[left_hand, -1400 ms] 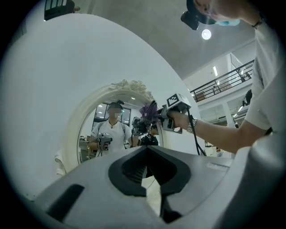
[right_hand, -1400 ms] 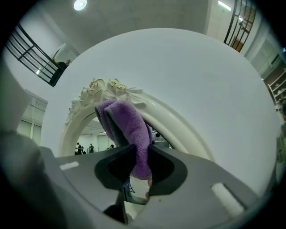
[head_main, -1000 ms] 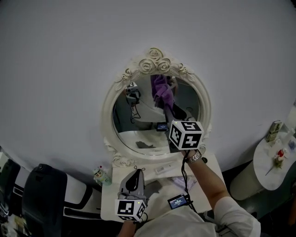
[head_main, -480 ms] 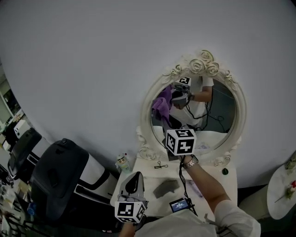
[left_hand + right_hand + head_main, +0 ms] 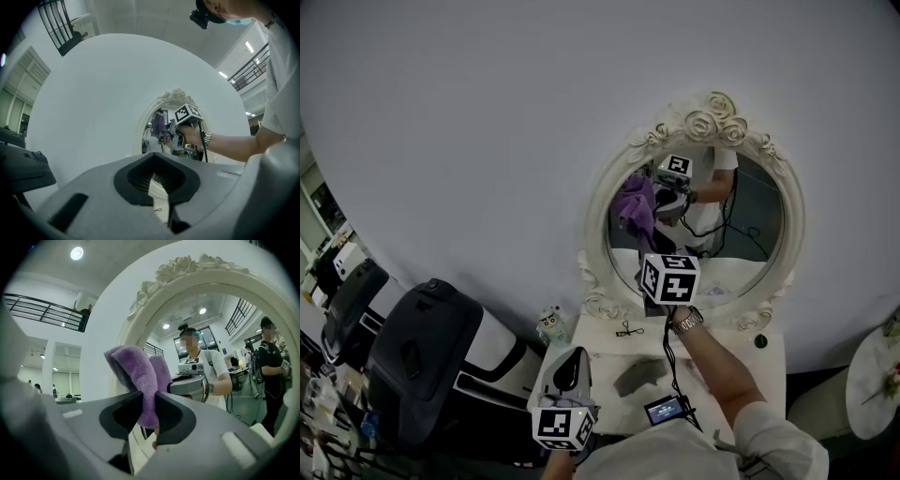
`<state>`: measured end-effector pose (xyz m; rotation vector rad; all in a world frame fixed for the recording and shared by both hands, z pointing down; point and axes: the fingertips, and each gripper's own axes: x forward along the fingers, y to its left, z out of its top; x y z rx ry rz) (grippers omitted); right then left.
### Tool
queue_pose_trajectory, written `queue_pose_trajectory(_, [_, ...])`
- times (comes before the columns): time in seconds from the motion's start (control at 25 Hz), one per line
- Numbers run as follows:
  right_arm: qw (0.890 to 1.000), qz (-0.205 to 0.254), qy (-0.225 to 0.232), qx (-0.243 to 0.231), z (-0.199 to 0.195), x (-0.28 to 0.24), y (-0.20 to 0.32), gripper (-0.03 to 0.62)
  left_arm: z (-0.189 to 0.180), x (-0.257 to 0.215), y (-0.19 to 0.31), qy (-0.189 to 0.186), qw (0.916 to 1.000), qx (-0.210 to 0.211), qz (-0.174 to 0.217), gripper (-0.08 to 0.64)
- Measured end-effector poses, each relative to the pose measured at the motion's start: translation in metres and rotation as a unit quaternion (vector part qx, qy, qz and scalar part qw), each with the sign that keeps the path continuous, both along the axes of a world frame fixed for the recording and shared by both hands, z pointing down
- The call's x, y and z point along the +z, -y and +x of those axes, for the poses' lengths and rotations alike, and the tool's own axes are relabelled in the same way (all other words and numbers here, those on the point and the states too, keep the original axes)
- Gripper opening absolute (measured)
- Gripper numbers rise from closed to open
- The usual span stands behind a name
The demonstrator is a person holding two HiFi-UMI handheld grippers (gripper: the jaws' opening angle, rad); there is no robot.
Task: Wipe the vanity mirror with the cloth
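Note:
The oval vanity mirror (image 5: 741,220) in its white rose-carved frame (image 5: 187,268) stands on the dresser against the wall. My right gripper (image 5: 641,232) is raised to the glass's left side and is shut on a purple cloth (image 5: 635,206). In the right gripper view the cloth (image 5: 136,376) bunches up out of the closed jaws (image 5: 149,405), close to the glass. My left gripper (image 5: 566,367) hovers low over the dresser's front left, shut, with nothing in it (image 5: 157,173). From there the cloth (image 5: 159,125) shows pressed at the mirror's left part.
The white dresser top (image 5: 605,361) carries a small scissor-like tool (image 5: 626,330), a dark grey lump (image 5: 639,375) and a little bottle (image 5: 550,325). A small screen (image 5: 664,409) hangs on a cable. A black case (image 5: 422,361) stands left, a round white table (image 5: 877,389) right.
The view has swung left, so the mirror now sits further right. The right gripper took the cloth from the glass's top middle to its left side. The left gripper stayed put.

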<state>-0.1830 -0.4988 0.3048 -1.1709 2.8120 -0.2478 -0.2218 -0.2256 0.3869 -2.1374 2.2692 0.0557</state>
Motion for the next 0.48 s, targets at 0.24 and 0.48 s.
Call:
queue_pose_trajectory(0.24, [0.998,0.005,-0.003,0.055,0.066,0.002,0.020,0.089,0.036,0.002,0.036,0.000,0.9972,0.074,-0.005,-0.002])
queue_pose_trajectory(0.48, [0.988,0.015,-0.020,0.154,0.164,0.006,0.038,0.089,0.088,0.009,0.071,-0.006,0.9852,0.171,-0.011,-0.002])
